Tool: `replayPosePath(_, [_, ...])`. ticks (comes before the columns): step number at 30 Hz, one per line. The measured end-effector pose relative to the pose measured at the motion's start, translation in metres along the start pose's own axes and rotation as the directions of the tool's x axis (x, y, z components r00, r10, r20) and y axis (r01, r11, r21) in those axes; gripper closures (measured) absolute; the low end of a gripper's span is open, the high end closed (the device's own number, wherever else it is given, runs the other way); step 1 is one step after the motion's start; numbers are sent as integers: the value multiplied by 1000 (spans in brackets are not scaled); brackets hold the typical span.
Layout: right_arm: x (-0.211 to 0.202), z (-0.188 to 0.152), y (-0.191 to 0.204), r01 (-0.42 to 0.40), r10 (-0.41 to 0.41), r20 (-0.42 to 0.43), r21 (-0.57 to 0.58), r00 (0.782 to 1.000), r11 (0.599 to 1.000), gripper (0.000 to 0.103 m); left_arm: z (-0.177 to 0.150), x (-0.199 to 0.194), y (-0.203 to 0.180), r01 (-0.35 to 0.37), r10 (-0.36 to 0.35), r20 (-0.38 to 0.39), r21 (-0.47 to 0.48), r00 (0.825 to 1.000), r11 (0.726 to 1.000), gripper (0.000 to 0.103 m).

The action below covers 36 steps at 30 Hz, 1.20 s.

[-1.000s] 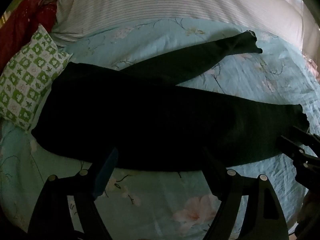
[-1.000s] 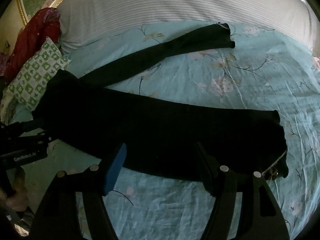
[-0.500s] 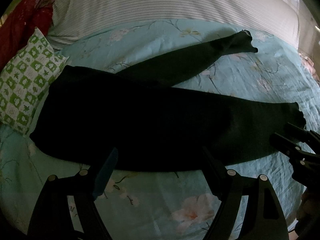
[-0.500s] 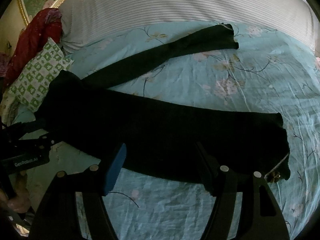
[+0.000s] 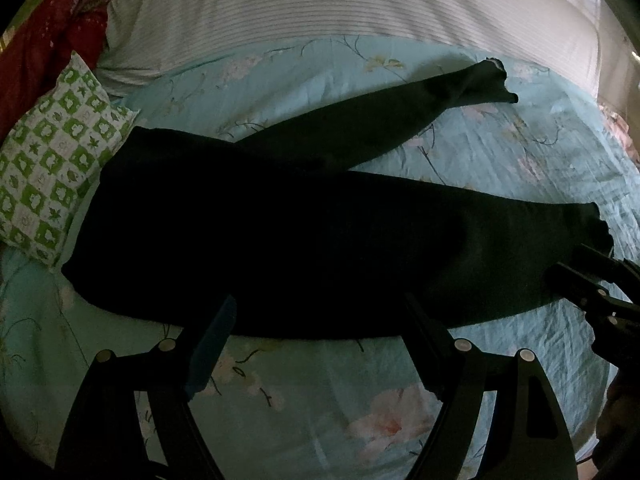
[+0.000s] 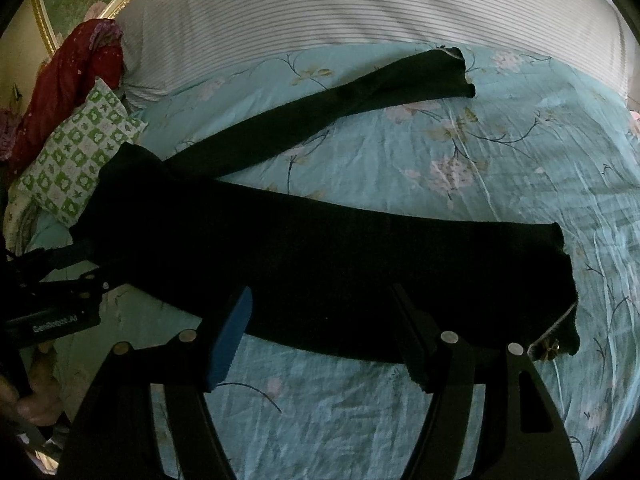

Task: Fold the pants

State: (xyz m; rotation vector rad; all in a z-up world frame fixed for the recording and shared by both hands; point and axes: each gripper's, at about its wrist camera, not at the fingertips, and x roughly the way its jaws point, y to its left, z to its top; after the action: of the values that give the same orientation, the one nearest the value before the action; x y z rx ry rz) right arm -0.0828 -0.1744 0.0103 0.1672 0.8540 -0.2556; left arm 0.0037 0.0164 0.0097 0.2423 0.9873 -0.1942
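Black pants [image 5: 304, 240] lie flat on the teal floral bedsheet [image 5: 320, 408], waist at the left, two legs spread to the right; they also show in the right wrist view [image 6: 340, 280]. The far leg's cuff [image 5: 484, 80] points to the upper right; the near leg's cuff [image 6: 560, 280] lies at the right. My left gripper [image 5: 320, 332] is open and empty over the pants' near edge. My right gripper [image 6: 324, 328] is open and empty over the near leg's front edge. It also shows at the right of the left wrist view [image 5: 584, 280], by the near cuff.
A green-and-white checked pillow [image 5: 52, 176] lies beside the waistband at the left. A red cloth [image 5: 44, 60] is piled behind it. A striped white blanket [image 5: 340, 4] covers the far half of the bed. A gold picture frame [image 6: 44, 20] hangs at the upper left.
Both grippers have drifted slightly forward and up over the pants. The pants have not moved. Both stay open.
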Motion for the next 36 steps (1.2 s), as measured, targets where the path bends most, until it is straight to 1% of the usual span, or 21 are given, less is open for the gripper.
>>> replayPosePath(8, [-2, -1, 0, -6, 6, 0, 13, 1000, 1000, 33, 0, 0, -1, -13, 13, 8, 6, 1000, 1000, 21])
replayPosePath(19, [-5, 4, -2, -8, 8, 0, 39, 1000, 999, 33, 4, 4, -1, -17, 17, -5, 24, 1000, 1000, 21])
replayPosePath(29, [-1, 8, -7, -14, 14, -10, 61, 1000, 998, 33, 13, 8, -5, -14, 14, -4, 48, 1000, 999, 21])
replayPosePath(36, [3, 10, -12, -19, 21, -18, 76, 1000, 997, 33, 21, 14, -6, -4, 5, -18, 40, 1000, 999, 21])
